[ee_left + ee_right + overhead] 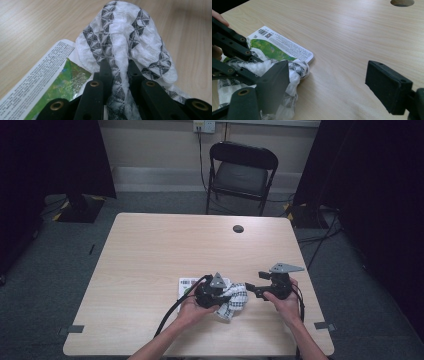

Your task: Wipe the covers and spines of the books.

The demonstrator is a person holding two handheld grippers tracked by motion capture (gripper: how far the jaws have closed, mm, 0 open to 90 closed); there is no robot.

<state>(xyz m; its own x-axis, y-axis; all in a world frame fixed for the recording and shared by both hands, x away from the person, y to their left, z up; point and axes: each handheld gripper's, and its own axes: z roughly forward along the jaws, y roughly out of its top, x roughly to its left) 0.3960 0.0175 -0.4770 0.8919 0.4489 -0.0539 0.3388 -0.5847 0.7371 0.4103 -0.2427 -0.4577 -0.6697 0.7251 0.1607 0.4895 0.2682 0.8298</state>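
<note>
Down near the front edge of the bench (150,250), a little right of its middle, the left hand-held gripper (117,72) has its jaws pinched narrow on a fold of the black-and-white patterned cloth (125,37), which bunches up between and beyond them. Under the cloth's left side lies a flat printed packet (50,80), white with small text and a green panel; in the right gripper view its far corner juts out past the cloth (294,72) onto bare wood. The right hand-held gripper (327,82) sits just beside the cloth, jaws spread wide, one jaw close against the fabric, the other out over open bench. Past the packet (279,47) the wood runs bare to the cable hole (238,228) at the far edge, and the left half is open too. A folding chair (242,172) stands beyond the far edge.
</note>
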